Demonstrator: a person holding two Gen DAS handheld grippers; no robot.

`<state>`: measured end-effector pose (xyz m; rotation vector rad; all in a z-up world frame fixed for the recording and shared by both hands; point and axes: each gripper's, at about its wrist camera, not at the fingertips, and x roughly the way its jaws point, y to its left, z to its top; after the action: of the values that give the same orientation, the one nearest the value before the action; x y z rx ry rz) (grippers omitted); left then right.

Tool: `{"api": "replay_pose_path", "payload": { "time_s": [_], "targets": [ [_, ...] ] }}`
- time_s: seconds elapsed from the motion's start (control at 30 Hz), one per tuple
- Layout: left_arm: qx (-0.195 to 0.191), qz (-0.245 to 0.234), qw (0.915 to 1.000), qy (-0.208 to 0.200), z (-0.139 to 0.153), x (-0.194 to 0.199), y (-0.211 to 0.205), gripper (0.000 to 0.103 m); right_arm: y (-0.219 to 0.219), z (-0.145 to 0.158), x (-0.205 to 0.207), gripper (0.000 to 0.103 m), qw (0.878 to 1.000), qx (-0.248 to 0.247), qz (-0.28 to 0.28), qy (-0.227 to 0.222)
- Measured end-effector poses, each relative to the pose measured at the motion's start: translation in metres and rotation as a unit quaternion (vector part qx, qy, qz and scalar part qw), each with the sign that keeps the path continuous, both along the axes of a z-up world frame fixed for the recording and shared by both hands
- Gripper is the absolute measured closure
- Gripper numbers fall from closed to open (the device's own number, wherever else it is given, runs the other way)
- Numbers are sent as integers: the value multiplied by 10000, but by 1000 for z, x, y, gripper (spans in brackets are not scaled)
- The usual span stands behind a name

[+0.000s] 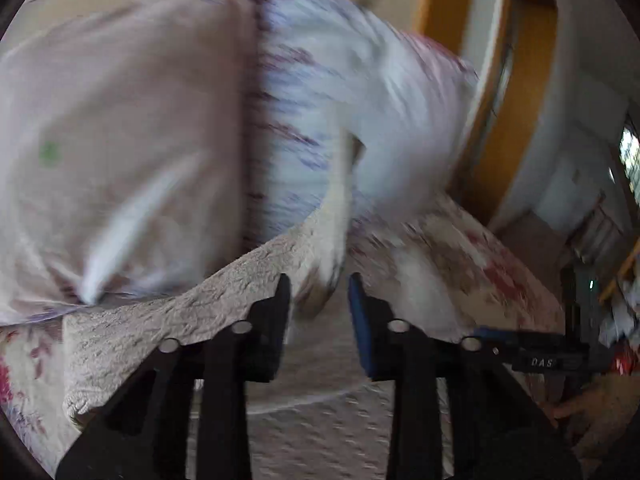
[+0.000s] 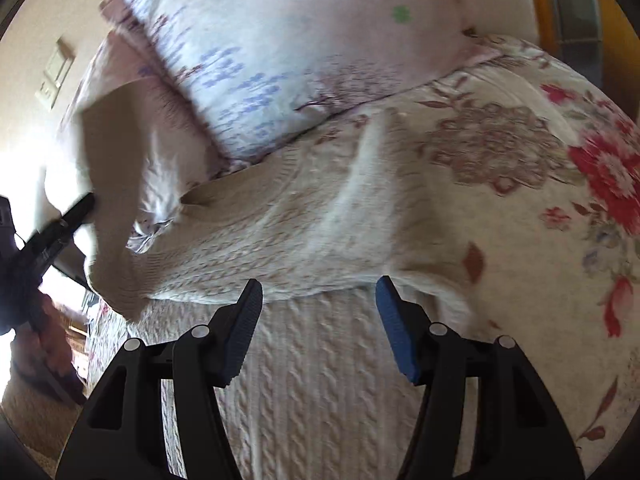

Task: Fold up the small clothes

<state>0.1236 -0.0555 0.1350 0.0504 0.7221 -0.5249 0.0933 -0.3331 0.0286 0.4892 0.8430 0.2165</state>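
Beneath open right tongs [image 2: 319, 312], cable-knit sweater [image 2: 320, 380]

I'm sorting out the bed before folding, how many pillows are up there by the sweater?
2: a plain pinkish pillow toward the wall, and a purple-flowered pillow leaning beside it, both past the knit sweater. Others may be hidden.

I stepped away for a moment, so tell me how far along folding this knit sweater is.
Partly done: the cream cable-knit sweater lies on the floral bedspread with one layer already turned over its lower body. In hand: the left gripper seems to be lifting a sweater flap; blur hides the grip. The right gripper hovers open above the knit. Left: laying that flap flat and finishing the folds.
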Motion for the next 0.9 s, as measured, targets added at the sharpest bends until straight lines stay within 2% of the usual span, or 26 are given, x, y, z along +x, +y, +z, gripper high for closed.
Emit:
{"api": "replay_pose_path", "payload": {
  "time_s": [0.07, 0.1, 0.13, 0.2, 0.27, 0.37, 0.43, 0.53, 0.57, 0.63, 0.67, 0.73, 0.83, 0.9],
  "targets": [
    [481, -228, 9979, 371, -25, -4, -36, 64, -15, 1, -9, 42, 9999, 0, -132, 62],
    [507, -171, 9975, 469, -33, -10, -30, 64, -24, 4, -18, 42, 9998, -33, -184, 2],
    [464, -31, 9976, 519, -38, -16, -11, 61, -30, 5, -24, 42, 9998, -70, -208, -26],
    [483, 615, 9953, 564, -44, -36, 43, 42, -49, 2, -42, 42, 9996, -108, -248, 97],
    [362, 1209, 9890, 777, -51, -59, 98, 41, -62, -7, -53, 42, 9992, 31, -242, 327],
    [214, 1835, 9739, 1320, -64, -93, 164, 39, -78, -28, -74, 46, 9956, 467, -120, 803],
    [106, 2051, 9637, 1706, -78, -114, 185, 39, -81, -42, -84, 52, 9904, 755, 81, 1153],
    [24, 2116, 9506, 2269, -102, -144, 197, 39, -80, -60, -100, 58, 9801, 1184, 363, 1548],
    [-97, 2087, 9479, 2404, -107, -153, 197, 41, -78, -64, -104, 61, 9758, 1372, 468, 1638],
    [-411, 1977, 9480, 2462, -109, -169, 195, 43, -74, -72, -116, 67, 9664, 1675, 683, 1827],
    [-635, 1902, 9451, 2579, -110, -174, 193, 47, -72, -74, -122, 68, 9629, 1766, 784, 1886],
    [-830, 1814, 9424, 2684, -113, -184, 189, 52, -70, -78, -131, 75, 9555, 1892, 948, 2055],
    [-923, 1712, 9402, 2798, -116, -191, 180, 66, -65, -83, -137, 91, 9459, 2031, 1171, 2242],
    [-1075, 1608, 9331, 3030, -121, -190, 178, 92, -57, -83, -137, 94, 9422, 2066, 1372, 2251]
  ]
}}
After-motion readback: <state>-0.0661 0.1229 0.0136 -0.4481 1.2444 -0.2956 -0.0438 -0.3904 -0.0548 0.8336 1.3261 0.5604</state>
